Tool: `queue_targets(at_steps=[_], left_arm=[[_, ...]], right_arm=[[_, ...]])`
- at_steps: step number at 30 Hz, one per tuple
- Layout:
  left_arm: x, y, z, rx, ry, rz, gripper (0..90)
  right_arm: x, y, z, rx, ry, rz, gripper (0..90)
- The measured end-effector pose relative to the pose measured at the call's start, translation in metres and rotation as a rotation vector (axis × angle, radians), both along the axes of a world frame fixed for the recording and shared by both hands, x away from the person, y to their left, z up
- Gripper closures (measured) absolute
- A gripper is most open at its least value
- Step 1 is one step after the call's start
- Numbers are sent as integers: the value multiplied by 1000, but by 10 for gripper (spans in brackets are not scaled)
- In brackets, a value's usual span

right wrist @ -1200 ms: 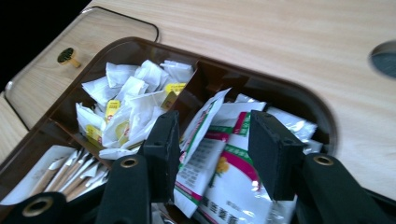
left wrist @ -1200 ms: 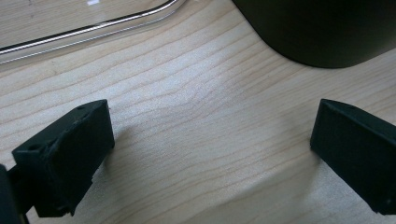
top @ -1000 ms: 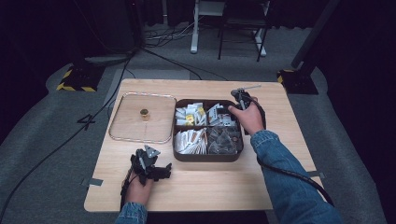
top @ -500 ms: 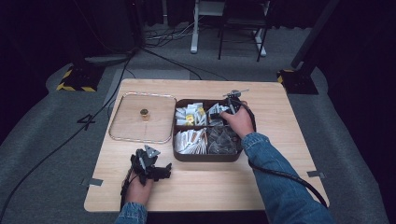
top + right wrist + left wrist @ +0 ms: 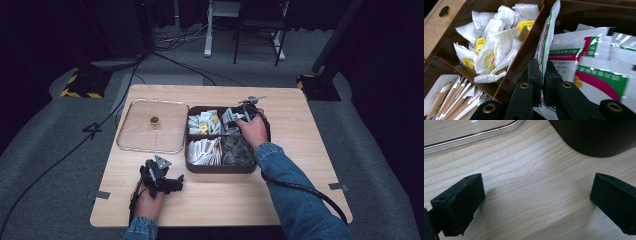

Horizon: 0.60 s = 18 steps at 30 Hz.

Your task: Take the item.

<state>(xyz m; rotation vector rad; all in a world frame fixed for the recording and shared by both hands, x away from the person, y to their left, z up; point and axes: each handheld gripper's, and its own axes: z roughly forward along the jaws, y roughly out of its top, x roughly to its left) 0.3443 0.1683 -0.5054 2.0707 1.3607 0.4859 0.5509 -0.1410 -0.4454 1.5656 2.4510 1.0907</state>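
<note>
A dark brown box (image 5: 220, 169) with four compartments stands mid-table. My right gripper (image 5: 234, 117) reaches into its back right compartment. Its jaws have just been closing and now pinch the edge of a white sachet (image 5: 547, 32) with green and pink print, right gripper (image 5: 543, 67) shut on it beside the divider. More such sachets (image 5: 599, 62) lie under it. White tea bags (image 5: 491, 42) with yellow tags fill the neighbouring compartment. My left gripper (image 5: 172, 185) rests on the table near the front edge, left gripper (image 5: 536, 195) open with bare wood between its fingers.
A clear lid (image 5: 135, 142) with a small knob (image 5: 154, 120) lies flat left of the box. Paper stick packets (image 5: 204, 150) and dark packets (image 5: 237, 149) fill the two front compartments. A cable (image 5: 300, 187) trails from the right hand across the table.
My right hand has come down and to the left into the box's back right compartment, and its jaws have closed on a sachet. The left hand has not moved.
</note>
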Motion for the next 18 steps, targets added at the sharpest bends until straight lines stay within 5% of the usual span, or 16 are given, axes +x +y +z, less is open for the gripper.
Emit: queue_targets(at_steps=[18], left_arm=[[3,-2,0,-4,0,12,0]], right_arm=[[-21,-35,41,111,-86,13,885]])
